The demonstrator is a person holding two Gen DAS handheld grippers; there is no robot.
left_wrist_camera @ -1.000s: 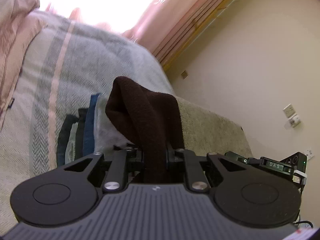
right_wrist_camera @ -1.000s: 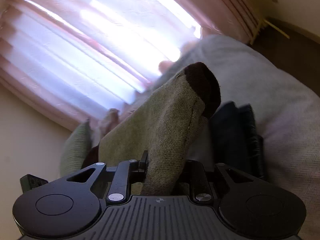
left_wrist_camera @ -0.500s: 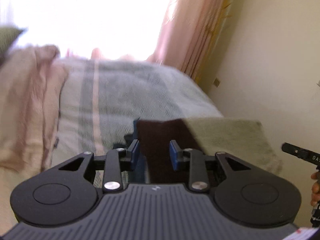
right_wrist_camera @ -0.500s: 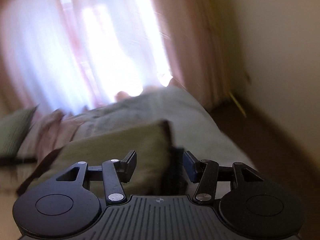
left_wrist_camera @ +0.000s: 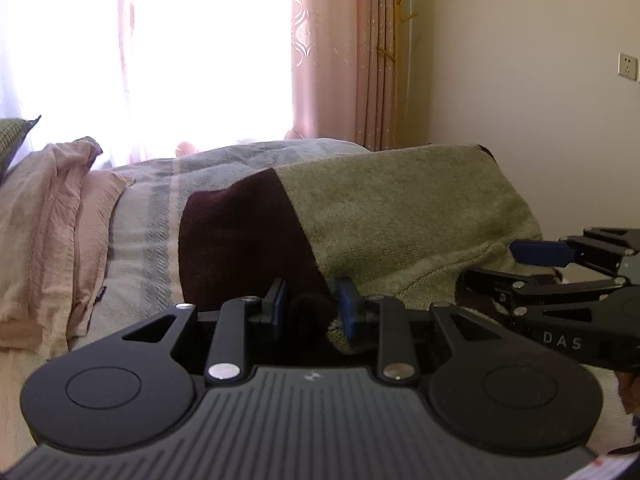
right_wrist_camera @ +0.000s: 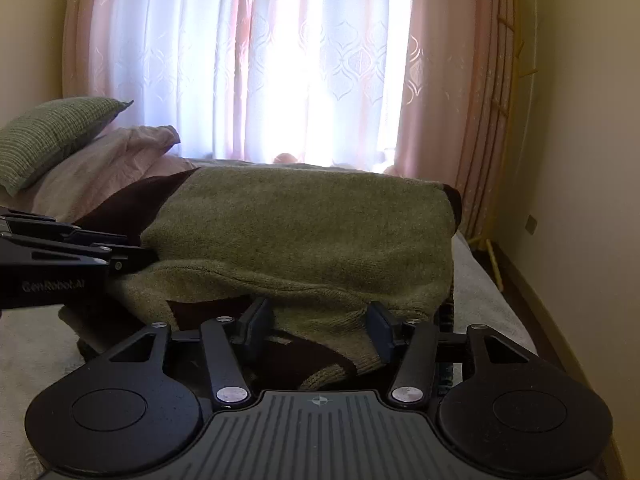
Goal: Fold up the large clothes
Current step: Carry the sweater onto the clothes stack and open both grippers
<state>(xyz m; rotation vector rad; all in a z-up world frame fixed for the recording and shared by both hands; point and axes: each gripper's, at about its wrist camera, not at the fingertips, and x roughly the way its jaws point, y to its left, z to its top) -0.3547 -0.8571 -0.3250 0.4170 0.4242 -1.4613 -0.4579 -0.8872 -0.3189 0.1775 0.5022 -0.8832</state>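
**Folded sweater lies on the bed, both grippers open**

The sweater [left_wrist_camera: 400,216], olive green with dark maroon sections, lies folded in a thick block on the bed [left_wrist_camera: 140,216]. In the left wrist view it fills the middle and right of the frame; in the right wrist view it spans the centre, its folded lower edge hanging toward the camera.

The left gripper [left_wrist_camera: 311,314] sits at lower centre of its frame with its blue-padded fingers parted a moderate way. A maroon fold of the sweater shows between them, but the pads do not press on it. The right gripper [right_wrist_camera: 319,330] stands wide open at lower centre of its own frame, with the sweater's hem lying loose in the gap. Each gripper also appears in the other's view: the right one at the right edge of the left view, the left one at the left edge of the right view, both just beside the sweater.

The bed carries a grey blanket with pale pink and darker stripes. A pink quilt [left_wrist_camera: 44,220] is bunched at the left of the frame, and a green pillow [right_wrist_camera: 52,136] rests at upper left in the right view. Behind the bed, pink curtains [right_wrist_camera: 440,80] frame a bright window with sheer patterned drapes. A cream wall [left_wrist_camera: 520,80] fills the upper right, with a socket [left_wrist_camera: 628,66] near the right edge.
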